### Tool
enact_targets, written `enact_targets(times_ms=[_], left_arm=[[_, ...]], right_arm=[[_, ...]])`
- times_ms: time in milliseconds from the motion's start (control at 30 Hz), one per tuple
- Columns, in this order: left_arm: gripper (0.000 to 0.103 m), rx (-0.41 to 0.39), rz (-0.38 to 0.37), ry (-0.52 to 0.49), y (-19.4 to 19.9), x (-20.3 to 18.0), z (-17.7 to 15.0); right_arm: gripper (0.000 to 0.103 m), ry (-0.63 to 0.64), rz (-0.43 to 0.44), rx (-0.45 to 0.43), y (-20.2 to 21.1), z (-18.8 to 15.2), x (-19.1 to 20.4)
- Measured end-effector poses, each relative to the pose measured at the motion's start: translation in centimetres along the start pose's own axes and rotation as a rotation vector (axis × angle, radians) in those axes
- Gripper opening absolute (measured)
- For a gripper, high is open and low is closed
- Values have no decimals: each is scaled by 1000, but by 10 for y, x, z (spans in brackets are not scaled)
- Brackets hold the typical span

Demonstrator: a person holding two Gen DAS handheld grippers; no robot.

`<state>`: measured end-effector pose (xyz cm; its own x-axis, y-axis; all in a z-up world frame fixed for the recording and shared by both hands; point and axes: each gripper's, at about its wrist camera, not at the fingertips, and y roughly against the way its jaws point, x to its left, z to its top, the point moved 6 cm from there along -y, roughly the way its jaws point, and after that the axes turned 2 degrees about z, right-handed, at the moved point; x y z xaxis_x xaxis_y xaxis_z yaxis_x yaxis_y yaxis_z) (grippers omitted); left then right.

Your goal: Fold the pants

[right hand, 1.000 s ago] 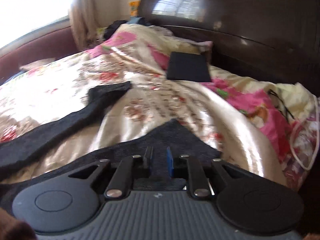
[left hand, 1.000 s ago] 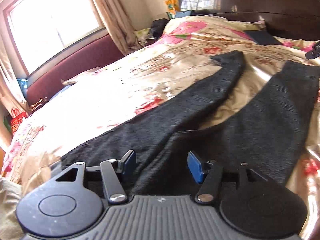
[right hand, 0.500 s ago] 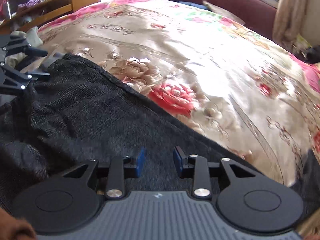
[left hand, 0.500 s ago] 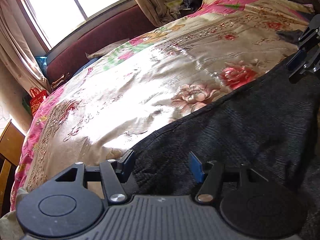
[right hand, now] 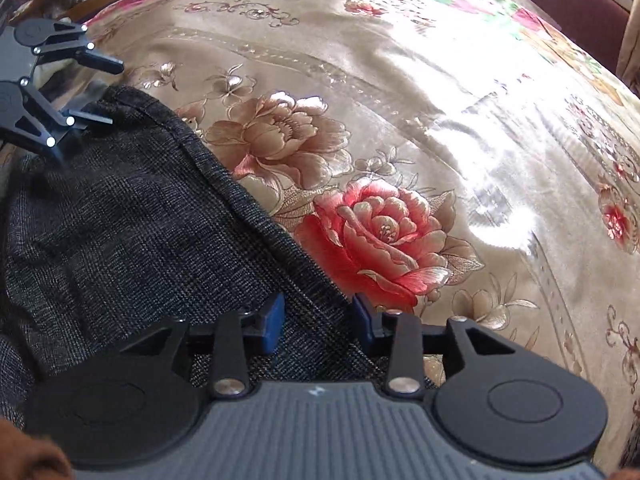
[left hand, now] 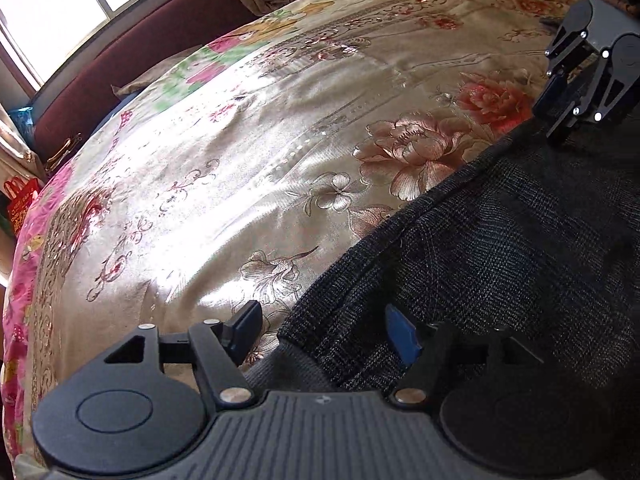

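Since a second ago one leg of the dark pants (left hand: pixel 500 248) has been carried across onto the other; pants now lie doubled on the floral bedspread (left hand: pixel 240 160), folded edge running diagonally. Left gripper (left hand: pixel 324 330) at that edge, jaws just opened wider, released, cloth between them unpinched. Right gripper (right hand: pixel 318 320) farther along the same edge, jaws likewise just opened, pads clear of the fabric.

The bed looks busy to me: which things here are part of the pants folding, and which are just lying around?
Part of the job:
- dark pants
- left gripper, jaws open
- right gripper, jaws open

Just lying about:
- floral bedspread
- maroon couch
- red bag
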<state>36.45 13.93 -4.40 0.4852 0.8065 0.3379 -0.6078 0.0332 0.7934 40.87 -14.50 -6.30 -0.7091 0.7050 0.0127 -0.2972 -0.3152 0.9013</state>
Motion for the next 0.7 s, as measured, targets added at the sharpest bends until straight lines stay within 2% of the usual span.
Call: enact_targets(times_ms=[133,300,333,400,467,500,533,567,600,700], left_arm=[[96,17,2,-39,-6,5,1],[97,48,-28,-16,-13,10,0],[97,48,-30,-27,-12,9,-1],[97,51,-34,-39,-11,10,-1],[91,63,-48,-33,-12,12,0],[88,66,-58,-32,-12,12,0],[80,68,-76,-33,-11,12,1],[73,69,-89,-34,-9,10,1],[71,68,-95,-38,-9,9,1],[66,64,-82,-58,-7,6,0]], right_arm=[[44,17,6,19,-4,8,0],[48,8,0,1,-16,18,5],[40,8,0,3,-16,18,8],[32,36,-4,13,-14,17,17],[24,60,-12,29,-12,16,21],[16,60,-19,37,-12,16,22],[13,52,-25,42,-11,17,22],[11,45,-28,43,-9,17,22],[7,44,-33,43,-8,16,22],[6,26,-29,44,-6,14,21]])
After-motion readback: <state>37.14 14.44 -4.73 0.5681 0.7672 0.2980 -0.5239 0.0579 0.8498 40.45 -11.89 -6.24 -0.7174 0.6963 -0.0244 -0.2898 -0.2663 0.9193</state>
